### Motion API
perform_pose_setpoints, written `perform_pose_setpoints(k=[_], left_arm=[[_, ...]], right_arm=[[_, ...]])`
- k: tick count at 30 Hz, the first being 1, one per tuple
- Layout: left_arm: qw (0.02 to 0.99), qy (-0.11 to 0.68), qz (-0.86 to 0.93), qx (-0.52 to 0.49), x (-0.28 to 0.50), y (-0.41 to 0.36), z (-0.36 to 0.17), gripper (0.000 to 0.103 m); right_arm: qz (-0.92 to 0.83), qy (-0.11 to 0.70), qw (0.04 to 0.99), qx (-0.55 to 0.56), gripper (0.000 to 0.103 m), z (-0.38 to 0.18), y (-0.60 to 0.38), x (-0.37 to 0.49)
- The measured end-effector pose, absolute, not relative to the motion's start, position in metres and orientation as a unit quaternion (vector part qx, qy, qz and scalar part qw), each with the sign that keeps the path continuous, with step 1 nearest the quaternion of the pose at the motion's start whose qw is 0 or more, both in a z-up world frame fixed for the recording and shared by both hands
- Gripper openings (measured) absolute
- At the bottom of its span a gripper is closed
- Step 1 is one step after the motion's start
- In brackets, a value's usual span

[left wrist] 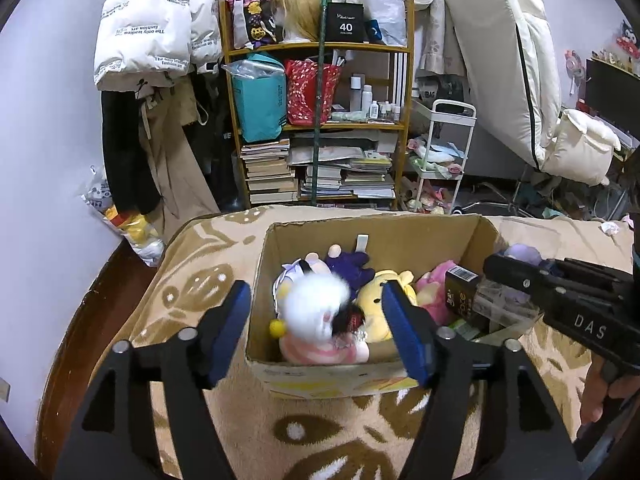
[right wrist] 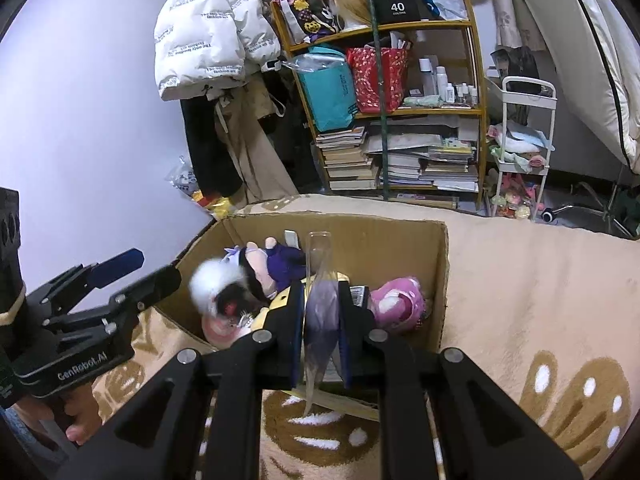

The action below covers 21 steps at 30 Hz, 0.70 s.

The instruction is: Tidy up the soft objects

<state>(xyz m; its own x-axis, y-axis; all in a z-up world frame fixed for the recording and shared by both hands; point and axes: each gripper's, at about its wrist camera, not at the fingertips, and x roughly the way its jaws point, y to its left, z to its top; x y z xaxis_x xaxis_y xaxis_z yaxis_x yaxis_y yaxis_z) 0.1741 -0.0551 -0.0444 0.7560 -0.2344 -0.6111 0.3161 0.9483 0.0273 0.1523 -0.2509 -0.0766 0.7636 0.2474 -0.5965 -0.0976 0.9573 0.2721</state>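
Box rim under open L tool; R tool pinches, prob., plastic pack.

the right gripper pinches a clear-wrapped purple item over the cardboard box; plush toys lie inside. the left gripper gapes beside it.

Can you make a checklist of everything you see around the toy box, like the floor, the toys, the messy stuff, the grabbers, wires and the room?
Surface: beige carpet with brown pattern.
Job's things: cardboard box holds a white fluffy plush, yellow bear plush, pink plush, purple-dressed doll.
Clutter: black barcode packet in the box.
Grippers: left gripper open, over the box; right gripper shut on a clear-wrapped purple item.
Cables: nothing seen.
Surroundings: wooden bookshelf, stacked books, white puffer jacket, white trolley.
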Motion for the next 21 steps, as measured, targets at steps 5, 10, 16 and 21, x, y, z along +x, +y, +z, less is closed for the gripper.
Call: perform_pose_setpoints(k=[5, 10, 16, 21], left_arm=[[0.933, 0.326, -0.133, 0.067, 0.161, -0.050, -0.038, 0.077], [0.930, 0.339, -0.123, 0.076, 0.147, -0.042, -0.027, 0.082], [0.931, 0.342, -0.097, 0.079, 0.123, -0.028, -0.009, 0.089], [0.935, 0.335, -0.087, 0.073, 0.100, -0.017, 0.013, 0.093]], right_arm=[[0.096, 0.318, 0.936, 0.120, 0.016, -0.069, -0.249, 0.147], [0.085, 0.315, 0.939, 0.110, 0.041, -0.056, -0.248, 0.135], [0.066, 0.311, 0.945, 0.080, 0.063, -0.033, -0.253, 0.103], [0.062, 0.308, 0.947, 0.069, 0.079, -0.014, -0.256, 0.075]])
